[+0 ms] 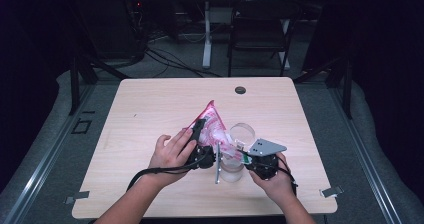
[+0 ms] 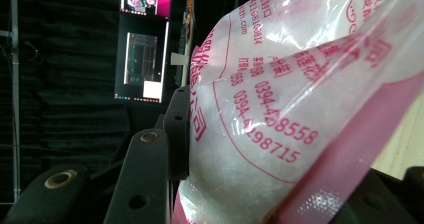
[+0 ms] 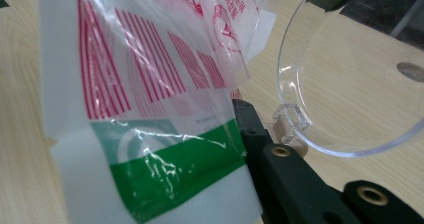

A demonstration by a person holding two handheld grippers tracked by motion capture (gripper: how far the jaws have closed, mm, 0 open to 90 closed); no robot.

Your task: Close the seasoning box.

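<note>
while the bag [image 1: 212, 124] is tipped over the clear jar [image 1: 232, 168] near the front middle of the table [image 1: 150, 99], both grippers have it between them, seemingly so the contents can slide down into the jar. in the high view the left gripper [image 1: 199, 129] reaches up along the pink end of the bag, lifting that end higher than the other, and the right gripper [image 1: 245, 156] sits by the jar mouth with its grey plate on top. the jar's round hinged lid [image 1: 242, 132] stands swung open just behind it, out of the way of the pour.

in the left gripper view the jaws are clenched on the bag [image 2: 280, 134], which bulges with white grains between them; the grip looks to be on the filled body rather than an edge, likely to steer the weight. a screen [image 2: 142, 59] glows in the dark behind.

in the right gripper view the jaws are closed tight on the bag's [image 3: 150, 134] thin green and white lower edge, probably holding the spout end steady at the jar. the clear lid [image 3: 350, 84] curves up just beside the jaw, its hinge [image 3: 290, 119] close to the bag.
</note>
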